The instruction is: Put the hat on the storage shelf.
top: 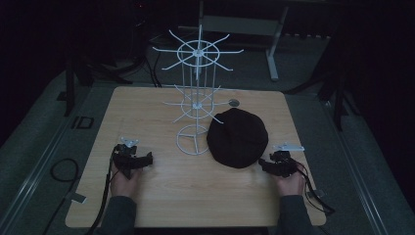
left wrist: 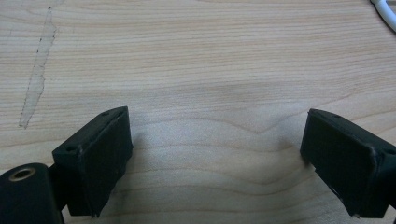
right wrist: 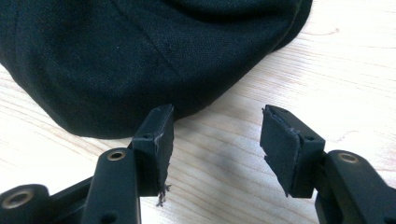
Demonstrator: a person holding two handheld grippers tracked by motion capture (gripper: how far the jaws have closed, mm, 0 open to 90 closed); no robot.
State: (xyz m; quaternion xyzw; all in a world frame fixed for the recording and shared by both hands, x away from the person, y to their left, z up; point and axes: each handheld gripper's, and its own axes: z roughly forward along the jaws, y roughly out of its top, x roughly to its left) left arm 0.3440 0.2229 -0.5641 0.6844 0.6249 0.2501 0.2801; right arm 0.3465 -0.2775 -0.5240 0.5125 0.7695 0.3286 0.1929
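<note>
Both grippers idle with jaws apart, left gripper point(top: 145, 159) lower left over bare table point(top: 147, 105), right gripper point(top: 265, 164) just beside black cap point(top: 238, 137) at frame centre-right; risk: soft brim folds, or lift snags white wire rack point(top: 196, 98).

Wire hook stand point(top: 196, 93) at table point(top: 147, 196) centre-rear. Cap point(top: 238, 138) just right of its base ring. Left gripper point(top: 139, 160) near-left; right gripper point(top: 268, 164) beside cap's near-right edge.
</note>
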